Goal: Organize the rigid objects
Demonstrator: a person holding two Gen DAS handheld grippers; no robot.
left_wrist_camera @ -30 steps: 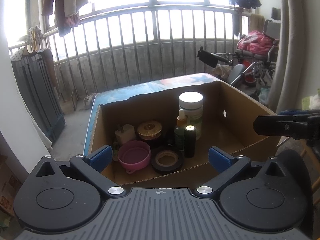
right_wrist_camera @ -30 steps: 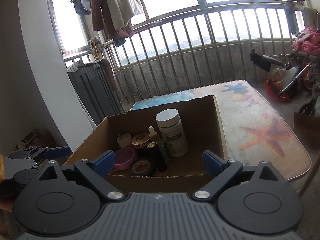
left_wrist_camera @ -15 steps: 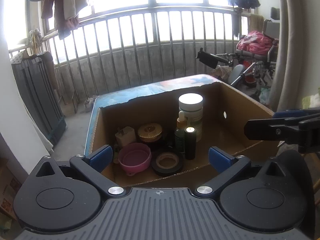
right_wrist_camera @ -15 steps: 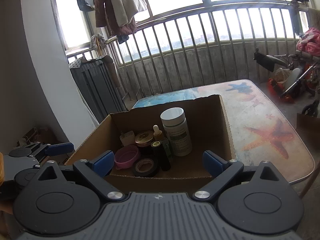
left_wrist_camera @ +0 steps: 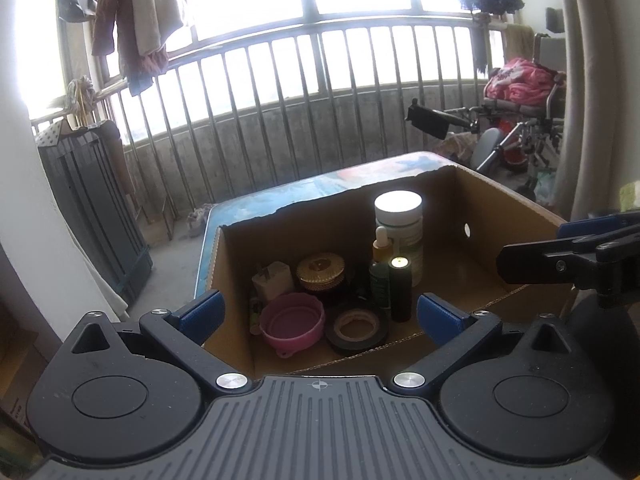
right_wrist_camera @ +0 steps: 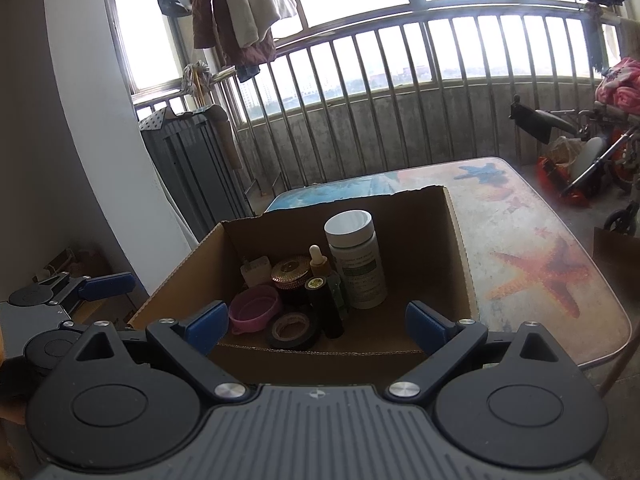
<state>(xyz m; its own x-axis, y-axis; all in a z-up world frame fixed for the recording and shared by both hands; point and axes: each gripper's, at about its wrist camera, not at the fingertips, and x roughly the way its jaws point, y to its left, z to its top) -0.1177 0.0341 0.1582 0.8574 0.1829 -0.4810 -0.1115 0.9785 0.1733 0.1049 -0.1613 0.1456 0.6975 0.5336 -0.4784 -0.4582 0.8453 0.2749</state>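
Note:
An open cardboard box stands on the table. Inside are a white-capped bottle, a dropper bottle, a black tube, a gold-lidded jar, a pink cup, a black tape roll and a white adapter. My left gripper is open and empty before the box's near wall. My right gripper is open and empty there too, and shows at the right of the left wrist view.
The table has a starfish-print top, bare to the right of the box. A metal railing runs behind. A dark cabinet stands far left. A wheelchair and clutter sit far right.
Both grippers have drifted slightly back and up from the box. The right gripper's finger has moved left in the left wrist view. The box contents have not moved.

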